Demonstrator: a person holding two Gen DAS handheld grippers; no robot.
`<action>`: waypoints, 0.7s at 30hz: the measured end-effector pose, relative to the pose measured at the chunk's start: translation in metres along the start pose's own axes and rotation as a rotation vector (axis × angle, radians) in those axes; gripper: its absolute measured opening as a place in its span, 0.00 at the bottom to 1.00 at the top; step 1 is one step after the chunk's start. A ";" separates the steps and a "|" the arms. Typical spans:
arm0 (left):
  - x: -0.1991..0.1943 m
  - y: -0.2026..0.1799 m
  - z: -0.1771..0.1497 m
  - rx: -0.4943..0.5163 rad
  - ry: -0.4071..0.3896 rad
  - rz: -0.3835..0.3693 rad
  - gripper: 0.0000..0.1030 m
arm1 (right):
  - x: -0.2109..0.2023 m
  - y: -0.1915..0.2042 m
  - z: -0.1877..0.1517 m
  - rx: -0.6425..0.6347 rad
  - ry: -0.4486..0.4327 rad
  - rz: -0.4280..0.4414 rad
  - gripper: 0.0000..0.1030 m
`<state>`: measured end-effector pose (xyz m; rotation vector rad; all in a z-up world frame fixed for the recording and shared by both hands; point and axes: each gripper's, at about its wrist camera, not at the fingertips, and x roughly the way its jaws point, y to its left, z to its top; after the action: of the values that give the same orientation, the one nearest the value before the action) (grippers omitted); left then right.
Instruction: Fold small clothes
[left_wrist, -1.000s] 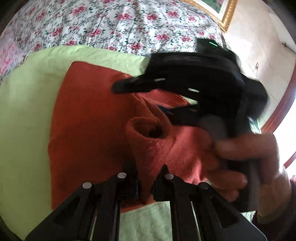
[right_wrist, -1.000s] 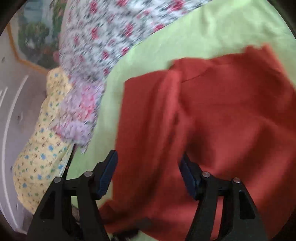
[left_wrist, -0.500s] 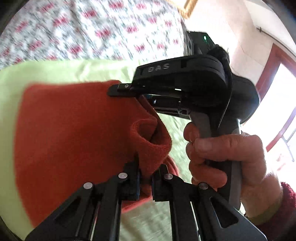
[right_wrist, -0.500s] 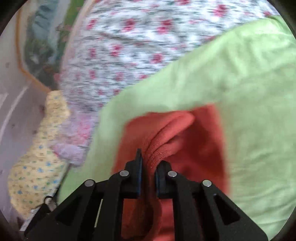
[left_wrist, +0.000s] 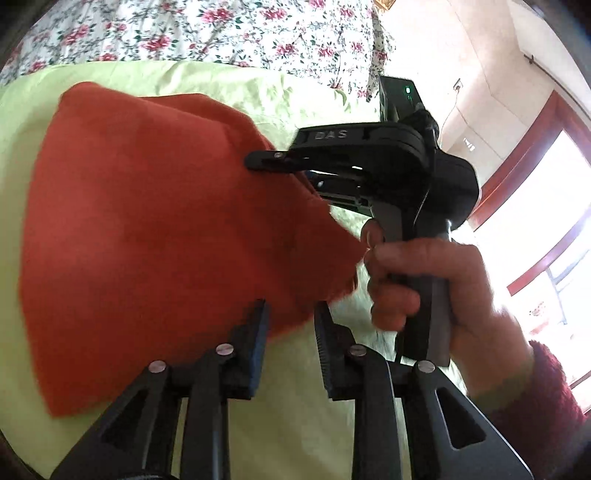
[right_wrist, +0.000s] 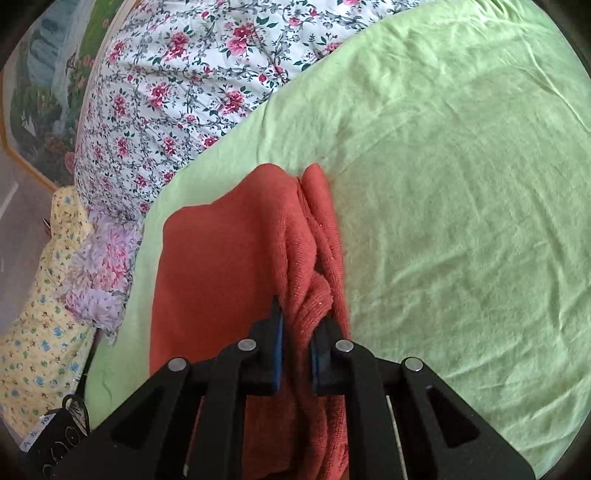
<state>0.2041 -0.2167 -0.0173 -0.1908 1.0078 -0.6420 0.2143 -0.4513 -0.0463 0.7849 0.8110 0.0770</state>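
The only writing clear enough to read is "DAS", embossed on the black body of the right tongs (left_wrist: 258, 162), seen from the left wrist camera to the right of the red knitted garment (left_wrist: 155, 236). A white label with characters sits on a dark device at the lower left corner of the right wrist view, too small to read.

The garment lies on a light green sheet (right_wrist: 461, 184) spread over a bed. Left of the garment, in the right wrist view, are a yellow printed cloth (right_wrist: 40, 325) and a lilac flowered cloth (right_wrist: 103, 273); behind it a white quilt with pink roses (right_wrist: 177, 81), and beyond that a framed landscape painting (right_wrist: 40, 85). In the left wrist view, right of the garment, a hand (left_wrist: 432, 291) in a dark red sleeve grips the right tongs' handle, with a pale wall and a red-framed window behind.

The left tongs (left_wrist: 291, 325) have just been opening: a second ago they pinched a bunched fold, now their jaws stand apart with the garment's lower corner lying between them, unpressed. The right tongs (right_wrist: 297, 332), wide open over blurred cloth a second ago, are now nearly closed, pinching a thick ridge of the garment's folded edge. The garment now lies flatter and smoother.
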 end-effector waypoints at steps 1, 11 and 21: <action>-0.008 0.004 -0.003 -0.005 -0.004 0.000 0.26 | -0.004 -0.001 -0.003 0.006 -0.002 -0.001 0.15; -0.075 0.071 -0.006 -0.136 -0.091 0.103 0.60 | -0.032 0.020 -0.026 -0.115 -0.019 -0.095 0.18; -0.032 0.164 0.038 -0.388 0.000 0.060 0.75 | -0.009 0.013 -0.011 -0.065 0.004 -0.072 0.61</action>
<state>0.2914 -0.0719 -0.0450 -0.4989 1.1278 -0.3870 0.2036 -0.4386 -0.0372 0.6935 0.8355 0.0407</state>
